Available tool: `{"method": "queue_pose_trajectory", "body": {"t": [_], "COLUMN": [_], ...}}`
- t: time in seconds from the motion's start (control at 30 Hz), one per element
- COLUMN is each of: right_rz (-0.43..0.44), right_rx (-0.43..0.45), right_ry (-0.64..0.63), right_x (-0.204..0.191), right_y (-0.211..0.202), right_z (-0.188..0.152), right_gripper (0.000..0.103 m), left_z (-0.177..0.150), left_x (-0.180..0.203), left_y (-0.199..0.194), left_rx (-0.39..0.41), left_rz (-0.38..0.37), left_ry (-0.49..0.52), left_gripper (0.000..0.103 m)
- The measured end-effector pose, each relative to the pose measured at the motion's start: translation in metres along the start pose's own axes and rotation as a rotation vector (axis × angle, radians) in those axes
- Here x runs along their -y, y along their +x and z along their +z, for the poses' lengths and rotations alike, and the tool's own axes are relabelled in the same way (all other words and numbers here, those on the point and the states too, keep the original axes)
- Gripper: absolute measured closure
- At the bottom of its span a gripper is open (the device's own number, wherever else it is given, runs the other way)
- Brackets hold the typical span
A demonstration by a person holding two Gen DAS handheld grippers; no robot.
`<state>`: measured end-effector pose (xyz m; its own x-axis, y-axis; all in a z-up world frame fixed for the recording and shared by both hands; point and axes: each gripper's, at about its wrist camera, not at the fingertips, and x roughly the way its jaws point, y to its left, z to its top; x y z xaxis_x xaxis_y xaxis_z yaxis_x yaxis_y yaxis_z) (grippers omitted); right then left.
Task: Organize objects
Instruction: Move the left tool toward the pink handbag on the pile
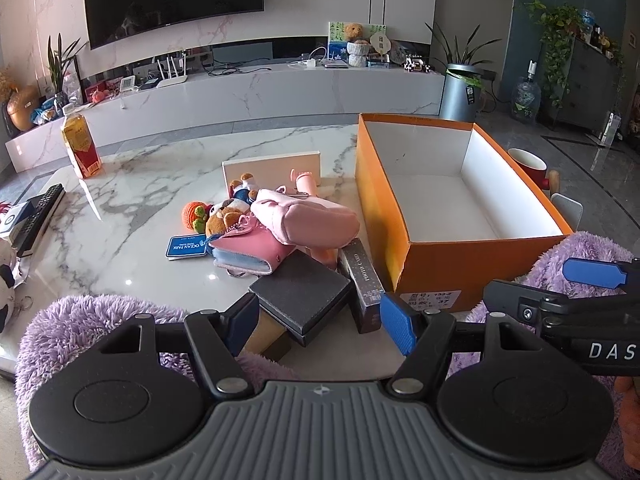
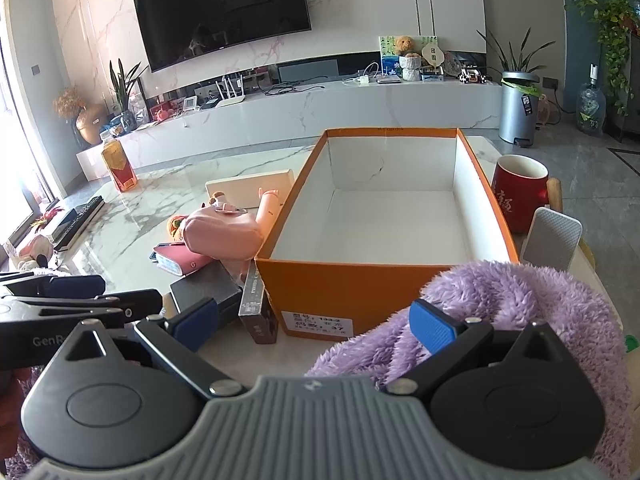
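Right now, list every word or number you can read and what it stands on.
"PHOTO CARD": side of the dark slim box.
"OCEAN PARK": blue tag.
"37": white label on the orange box; its other characters are blurred.
"DAS": right gripper, cut off.
Red mug: characters, unreadable.

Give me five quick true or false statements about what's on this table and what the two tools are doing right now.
1. The orange box has nothing inside. True.
2. The left tool is clamped on the pink pouch. False: it is open, short of the pile.
3. A red mug stands beside the box. True.
4. The bottle lies on its side. False: it stands upright.
5. The right tool holds a black box. False: it is open and holds nothing.
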<state>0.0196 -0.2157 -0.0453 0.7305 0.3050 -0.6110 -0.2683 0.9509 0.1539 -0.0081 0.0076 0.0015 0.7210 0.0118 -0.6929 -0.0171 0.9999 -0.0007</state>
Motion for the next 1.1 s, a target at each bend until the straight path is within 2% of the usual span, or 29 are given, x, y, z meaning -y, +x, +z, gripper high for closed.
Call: {"method": "queue_pose_trajectory", "body": {"t": [0.07,0.13,0.2,0.27,0.33,0.37,0.53,0.67,0.77,0.8,0.9,0.93,1.0,1.1], "right_rz": [0.005,0.018,0.039,0.051,0.068,0.078,0.166,0.230,0.218,0.211,0.197,0.194,0.189,0.184], "right_rx": [-0.003,-0.007,-0.007,-0.011,-0.015,-0.016,-0.055,-0.104,-0.124,-0.130,-0.151,-0.161,-0.175,-0.198], "right_ry": [-0.008,-0.020,-0.048,-0.089,-0.129,-0.147,-0.216,-0.224,-0.282,-0.309,-0.370,-0.386,-0.405,-0.435], "right_x": [-0.001,-0.002,-0.005,-0.010,-0.015,-0.018,-0.033,-0.043,-0.055,-0.058,-0.067,-0.069,-0.071,-0.075], "right_y": [0.002,0.005,0.009,0.015,0.020,0.023,0.046,0.071,0.092,0.099,0.120,0.128,0.142,0.161], "right_z": [0.001,0.003,0.007,0.014,0.022,0.026,0.051,0.075,0.088,0.091,0.095,0.097,0.101,0.106], "right_gripper": [0.002,0.002,0.005,0.012,0.026,0.028,0.050,0.055,0.066,0.073,0.078,0.084,0.085,0.085], "left_z": [0.001,0.004,0.008,0.012,0.017,0.020,0.037,0.054,0.064,0.069,0.080,0.083,0.087,0.090], "left_x": [-0.003,-0.005,-0.009,-0.014,-0.021,-0.025,-0.048,-0.070,-0.082,-0.085,-0.086,-0.087,-0.089,-0.093], "left_y": [0.002,0.003,0.006,0.008,0.012,0.014,0.027,0.045,0.059,0.065,0.084,0.092,0.108,0.131], "left_rx": [-0.008,-0.014,-0.017,-0.021,-0.027,-0.031,-0.048,-0.065,-0.079,-0.077,-0.097,-0.112,-0.145,-0.199], "left_rz": [-0.013,-0.025,-0.026,-0.035,-0.046,-0.055,-0.098,-0.120,-0.161,-0.171,-0.180,-0.180,-0.174,-0.172], "left_ry": [0.000,0.008,0.017,0.022,0.011,0.006,-0.033,-0.093,-0.159,-0.185,-0.210,-0.223,-0.255,-0.292], "left_gripper": [0.023,0.027,0.028,0.033,0.037,0.038,0.047,0.053,0.053,0.053,0.049,0.048,0.043,0.043]}}
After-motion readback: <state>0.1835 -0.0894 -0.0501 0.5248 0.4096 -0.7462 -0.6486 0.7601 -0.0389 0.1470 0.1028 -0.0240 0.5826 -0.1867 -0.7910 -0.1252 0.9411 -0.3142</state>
